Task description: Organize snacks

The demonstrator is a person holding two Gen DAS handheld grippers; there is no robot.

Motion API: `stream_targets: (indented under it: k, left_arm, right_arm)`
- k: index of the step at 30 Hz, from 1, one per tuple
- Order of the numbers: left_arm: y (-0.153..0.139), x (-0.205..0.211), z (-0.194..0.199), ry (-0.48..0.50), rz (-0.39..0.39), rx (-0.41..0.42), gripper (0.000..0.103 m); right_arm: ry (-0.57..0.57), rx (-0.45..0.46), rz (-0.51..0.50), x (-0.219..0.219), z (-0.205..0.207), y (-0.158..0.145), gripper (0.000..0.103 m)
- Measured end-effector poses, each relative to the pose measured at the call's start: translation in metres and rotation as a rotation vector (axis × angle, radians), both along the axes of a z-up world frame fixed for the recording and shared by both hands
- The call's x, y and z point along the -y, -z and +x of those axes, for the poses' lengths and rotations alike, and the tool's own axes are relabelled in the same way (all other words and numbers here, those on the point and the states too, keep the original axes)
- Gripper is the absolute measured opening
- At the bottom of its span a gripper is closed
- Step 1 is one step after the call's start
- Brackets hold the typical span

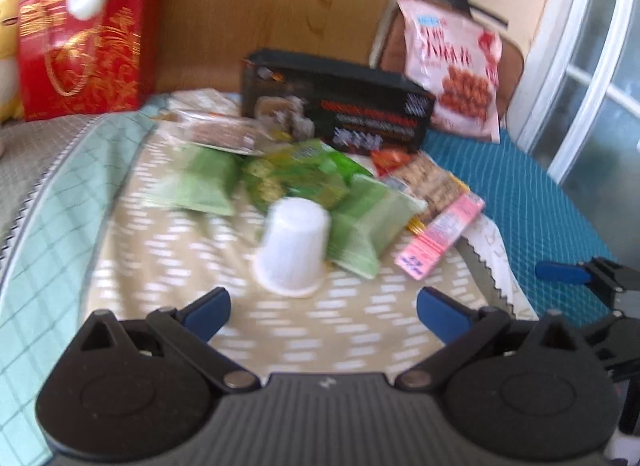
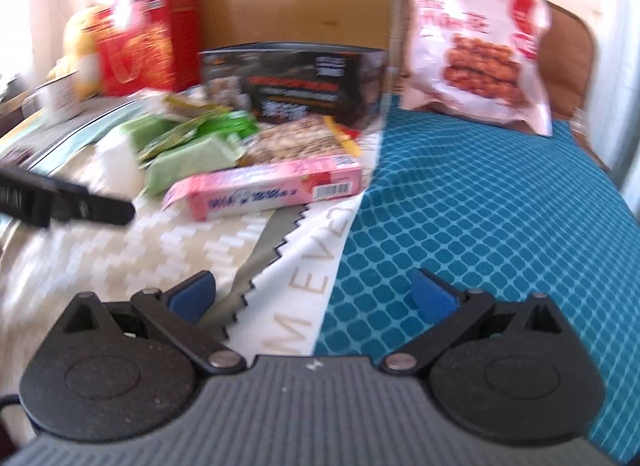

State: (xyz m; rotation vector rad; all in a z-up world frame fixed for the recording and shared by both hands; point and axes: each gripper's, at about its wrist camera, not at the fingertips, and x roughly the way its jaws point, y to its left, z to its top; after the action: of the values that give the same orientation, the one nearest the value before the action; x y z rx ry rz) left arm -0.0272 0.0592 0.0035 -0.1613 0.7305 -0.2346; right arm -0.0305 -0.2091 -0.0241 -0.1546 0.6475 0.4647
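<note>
Both views are blurred, so print on the packs cannot be read.

The left tool [image 1: 323, 310] has its jaws spread wide and holds nothing. It hangs over a beige patterned cloth [image 1: 168, 266], just short of a white cup [image 1: 293, 246] that stands upside down on it. Behind the cup lie the snacks in a loose heap: 2 pale green packs [image 1: 200, 181], a bright green bag [image 1: 304, 173], a cracker pack [image 1: 430, 181] and a pink box [image 1: 440, 236] lying flat at the heap's right edge. A black box [image 1: 340, 105] stands on its long side behind the heap, and a pink bag [image 1: 456, 65] stands upright against a brown chair back [image 1: 512, 61]. A red box [image 1: 86, 49] stands at the far left.

The right tool [image 2: 314, 298] also has its jaws spread and holds nothing. It hangs above the seam where a white printed cloth [image 2: 296, 290] meets a teal patterned mat [image 2: 480, 225], with the pink box [image 2: 264, 187] ahead to its left and the pink bag [image 2: 476, 49] ahead to its right. The left tool's finger [image 2: 92, 205] enters that view from the left edge.
</note>
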Motion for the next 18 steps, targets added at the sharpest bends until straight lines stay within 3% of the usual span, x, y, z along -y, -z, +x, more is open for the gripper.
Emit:
stream_targets:
  k: [4, 6, 9, 11, 14, 18]
  left_arm:
    - [-0.007, -0.033, -0.008, 0.0, -0.17, 0.053, 0.1]
    - [-0.016, -0.035, -0.006, 0.031, -0.185, 0.061, 0.091]
    - [-0.028, -0.025, -0.002, 0.094, -0.195, 0.082, 0.078]
    - [-0.032, -0.008, 0.003, 0.175, -0.218, 0.071, 0.067]
    - [-0.031, 0.027, 0.011, 0.265, -0.172, 0.049, 0.056]
    - [-0.018, 0.054, 0.024, 0.239, -0.089, -0.014, 0.055]
  right_arm:
    - [-0.016, -0.037, 0.018, 0.021, 0.007, -0.009, 0.103]
    - [-0.018, -0.011, 0.04, 0.026, 0.012, -0.018, 0.089]
    - [-0.027, 0.026, 0.087, 0.028, 0.022, -0.031, 0.076]
    - [-0.051, 0.036, 0.105, 0.025, 0.033, -0.034, 0.075]
    - [-0.108, 0.027, 0.088, 0.019, 0.053, -0.03, 0.068]
    - [-0.185, -0.012, 0.096, 0.019, 0.084, -0.021, 0.068]
